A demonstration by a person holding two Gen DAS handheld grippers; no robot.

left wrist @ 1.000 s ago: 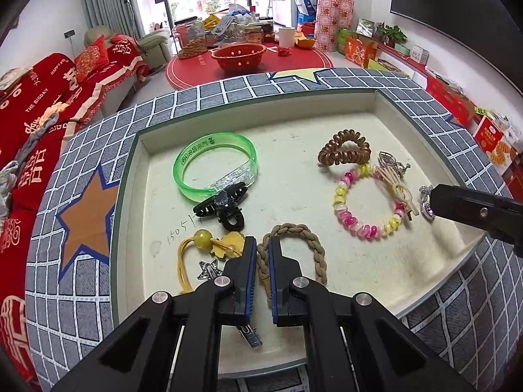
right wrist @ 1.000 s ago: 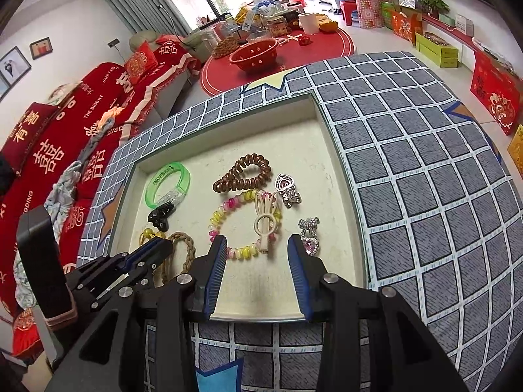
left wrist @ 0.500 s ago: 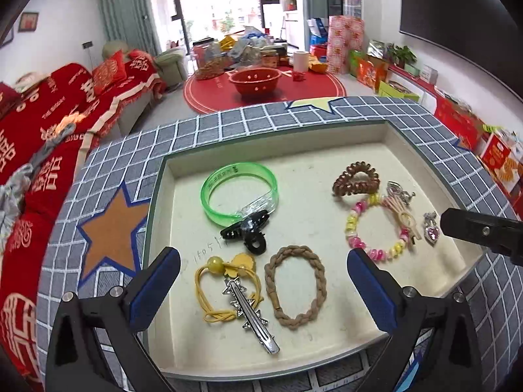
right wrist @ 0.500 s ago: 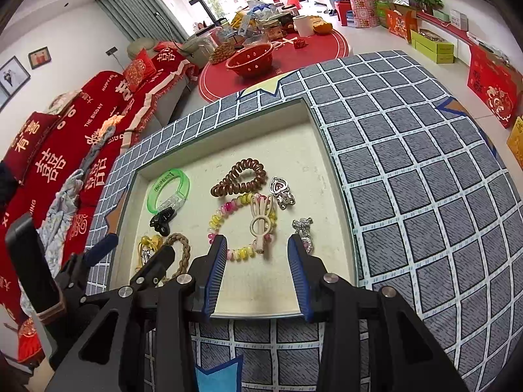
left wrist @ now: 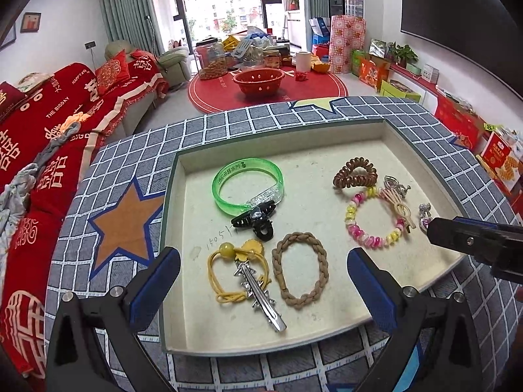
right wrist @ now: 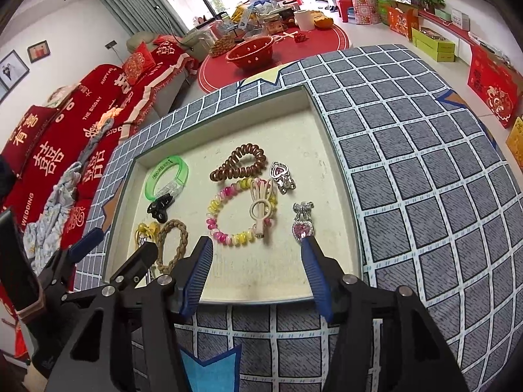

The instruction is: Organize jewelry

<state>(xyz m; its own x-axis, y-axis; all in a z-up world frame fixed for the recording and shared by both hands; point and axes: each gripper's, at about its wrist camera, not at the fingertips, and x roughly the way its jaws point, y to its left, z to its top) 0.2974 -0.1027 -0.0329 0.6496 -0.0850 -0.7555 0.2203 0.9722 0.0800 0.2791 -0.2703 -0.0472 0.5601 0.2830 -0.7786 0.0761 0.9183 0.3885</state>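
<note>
Jewelry is lying in the shallow tray (left wrist: pixel 421 137): silver hair clip (left wrist: pixel 258 289) across the yellow hair tie (left wrist: pixel 225 274) near its front-left corner, braided tan hair tie (left wrist: pixel 300 269) just beside. The left gripper (left wrist: pixel 263 281) is hovering wide open, holding nothing. The right gripper (right wrist: pixel 256 266), jaws just opening wider and empty, is hanging over the front edge beside the pink heart brooch (right wrist: pixel 303 223).

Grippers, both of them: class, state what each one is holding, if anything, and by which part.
Nothing is held. The left gripper has open jaws above the braided band; the right gripper is open too, its jaws having just widened with nothing between them.
</note>
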